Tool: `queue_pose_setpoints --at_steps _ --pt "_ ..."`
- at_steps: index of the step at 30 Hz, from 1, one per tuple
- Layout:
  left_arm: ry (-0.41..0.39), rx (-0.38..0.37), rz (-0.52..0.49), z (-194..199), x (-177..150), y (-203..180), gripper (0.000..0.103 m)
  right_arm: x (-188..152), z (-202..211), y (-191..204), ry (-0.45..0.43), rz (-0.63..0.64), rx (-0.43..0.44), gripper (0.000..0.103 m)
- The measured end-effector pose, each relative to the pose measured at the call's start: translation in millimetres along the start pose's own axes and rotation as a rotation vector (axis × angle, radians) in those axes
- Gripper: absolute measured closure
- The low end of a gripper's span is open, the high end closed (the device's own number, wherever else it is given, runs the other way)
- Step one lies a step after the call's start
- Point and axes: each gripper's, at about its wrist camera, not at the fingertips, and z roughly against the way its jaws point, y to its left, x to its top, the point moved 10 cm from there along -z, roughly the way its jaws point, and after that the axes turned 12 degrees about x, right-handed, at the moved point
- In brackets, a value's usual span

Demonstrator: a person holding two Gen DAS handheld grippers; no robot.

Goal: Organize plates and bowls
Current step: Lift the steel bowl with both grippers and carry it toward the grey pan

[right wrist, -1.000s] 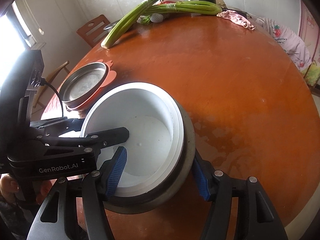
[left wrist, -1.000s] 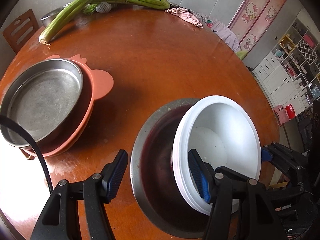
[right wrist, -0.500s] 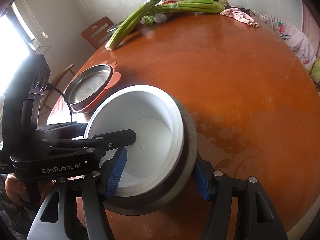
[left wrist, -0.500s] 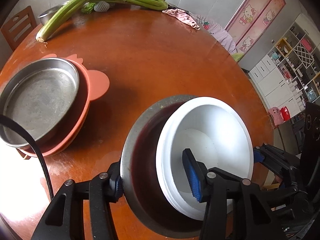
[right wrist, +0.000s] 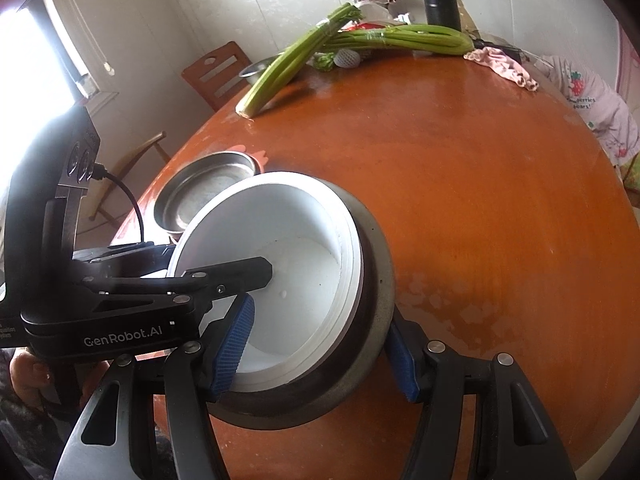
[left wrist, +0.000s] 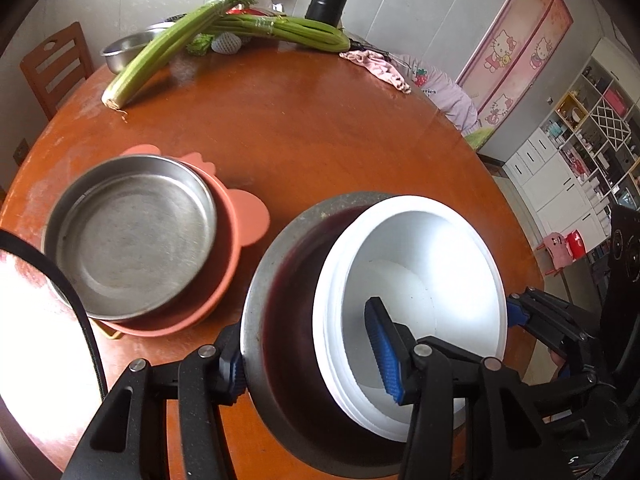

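Two fingers (left wrist: 384,344) astride bowl (left wrist: 280,320) rim

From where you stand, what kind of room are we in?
Most likely a family dining room in a home: a round wooden table with a wooden chair beside it, celery lying on top, and a cartoon-cat cabinet by the wall.
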Motion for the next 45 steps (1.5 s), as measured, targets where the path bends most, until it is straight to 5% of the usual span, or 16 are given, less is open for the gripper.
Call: queue_pose_setpoints --at_steps 23,45 --pt "-0.101 0.041 0.091 40 33 81 0.052 59 -26 68 -0.025 0.121 0.044 0.038" --pt "-0.117 0.098 0.166 36 64 157 0.052 108 -88 107 0.024 0.196 0.093 0.039"
